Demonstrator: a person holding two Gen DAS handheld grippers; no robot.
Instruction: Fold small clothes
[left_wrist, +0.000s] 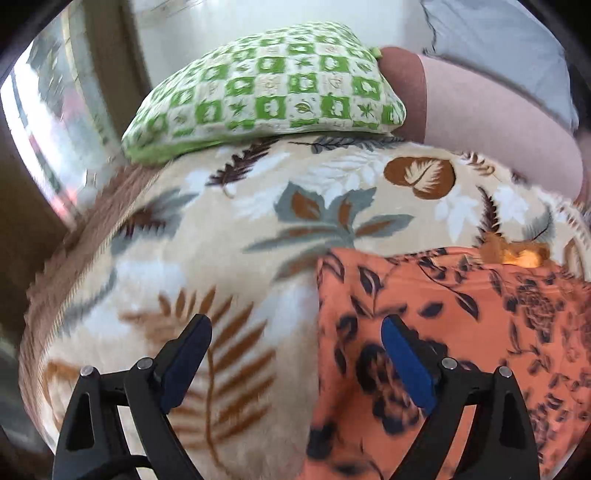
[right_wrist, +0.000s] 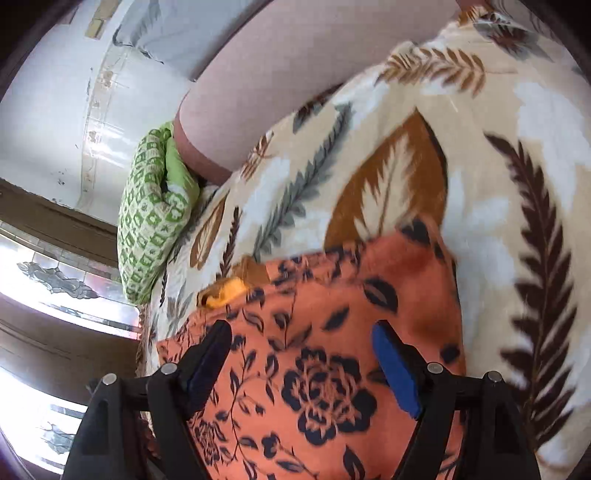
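Both grippers are up over the bed here, and neither has hold of anything. The left gripper (left_wrist: 295, 339) stands with its jaws spread wide, blue pads showing, one finger above the leaf-print blanket (left_wrist: 229, 221) and the other above the edge of the orange floral garment (left_wrist: 461, 314); no cloth sits pinched between them. The right gripper (right_wrist: 301, 345) hangs right over the same garment (right_wrist: 332, 332), its jaws wide apart too, the big dark rose print plainly visible in the gap, and no pad pressing on fabric. The garment lies flat on the blanket toward the near edge of the bed, a small yellow-orange bit (right_wrist: 225, 290) poking out at its far edge. Across the blanket (right_wrist: 498, 184), at the far edge of the bed, a green checked pillow (left_wrist: 266, 88) rests against a pink bolster (left_wrist: 491, 122), with a grey pillow (left_wrist: 498, 44) behind that. The pictures are smeared with motion blur, so fine detail of the fabric's folds cannot be made out.
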